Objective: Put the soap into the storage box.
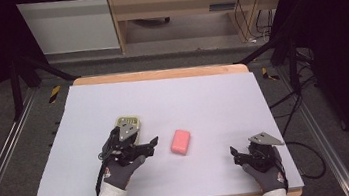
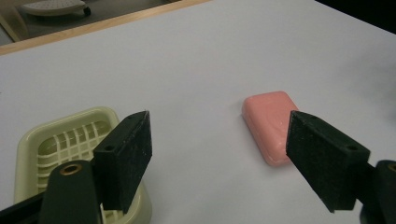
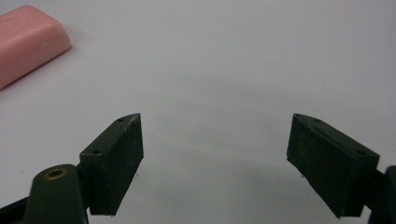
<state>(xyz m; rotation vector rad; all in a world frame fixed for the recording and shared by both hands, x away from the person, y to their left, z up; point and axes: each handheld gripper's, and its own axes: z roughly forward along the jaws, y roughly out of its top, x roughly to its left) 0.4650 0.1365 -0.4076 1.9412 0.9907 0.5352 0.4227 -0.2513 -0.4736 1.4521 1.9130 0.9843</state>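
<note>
One pink bar of soap [image 1: 181,141], a smooth rounded rectangle with a matte, waxy face, lies flat near the middle of a bench [image 1: 203,99] covered by a pale lavender sheet with a light wooden edge showing around it. To the bar's left stands one pale yellow-green plastic soap dish [image 1: 128,122], rounded at the corners, with a slatted grid floor seen in the left gripper view. Two hand-held grippers work the scene, each gripped by a grey-gloved hand. The left gripper [image 1: 145,146] hovers just beside the dish and points toward the soap, its two black, blocky, rough-faced jaws standing wide apart with nothing between them; the soap lies just beyond the jaw tips, untouched. The right gripper [image 1: 234,153] sits near the front right of the bench, well apart from the soap, its two jaws likewise spread wide over bare sheet. Each gripper carries one grey three-cornered plate on top.
</note>
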